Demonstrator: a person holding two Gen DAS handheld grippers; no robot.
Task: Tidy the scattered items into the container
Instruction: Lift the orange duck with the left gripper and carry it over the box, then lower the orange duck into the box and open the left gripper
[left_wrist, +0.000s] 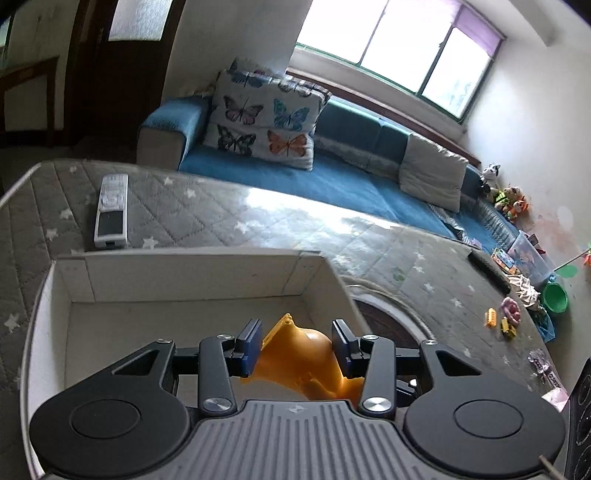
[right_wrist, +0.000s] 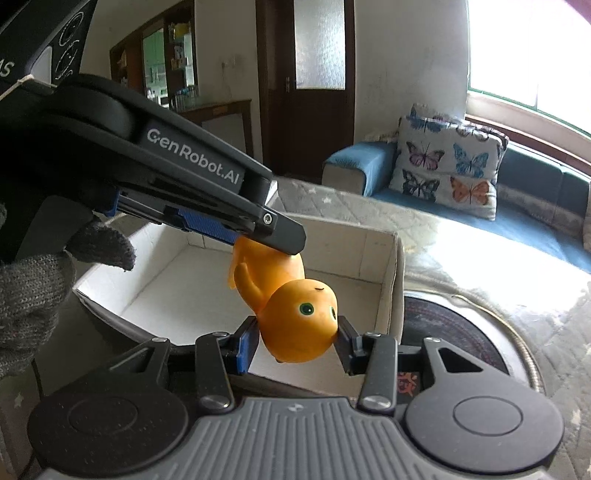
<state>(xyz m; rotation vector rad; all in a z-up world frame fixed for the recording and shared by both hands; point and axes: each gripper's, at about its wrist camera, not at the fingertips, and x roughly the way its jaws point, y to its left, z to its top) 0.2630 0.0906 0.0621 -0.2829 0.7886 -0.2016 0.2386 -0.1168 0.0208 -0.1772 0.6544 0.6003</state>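
- Orange toy figure (right_wrist: 295, 310), a rubbery little creature with a round head and green eye, hangs upside down in the air above the open white cardboard box (right_wrist: 391, 280), held from two sides at once.
- Right gripper (right_wrist: 295, 341) is clamped on the toy's head, its blue pad on one side and the dark pad on the other both pressing into the rubber.
- Left gripper (left_wrist: 295, 341) is closed on the toy's body; in its own view the orange body (left_wrist: 306, 354) fills the gap between the two blue pads.
- From the right-hand view the left gripper comes in from the upper left, angled downwards, with a hand in a grey knitted glove (right_wrist: 33, 288) behind it.
- The box is empty inside as far as can be seen, and it sits on a grey quilted mat with white stars (left_wrist: 221, 206).
- A white remote control (left_wrist: 110, 210) lies on the mat just beyond the box's far left corner.
- Small toys are scattered on the mat far off to the right: a yellow block (left_wrist: 490, 317), a pink piece (left_wrist: 511, 309) and a small yellow vehicle (left_wrist: 509, 328).
- Behind the mat stands a blue sofa (left_wrist: 332, 177) with a butterfly-print cushion (left_wrist: 266, 118).
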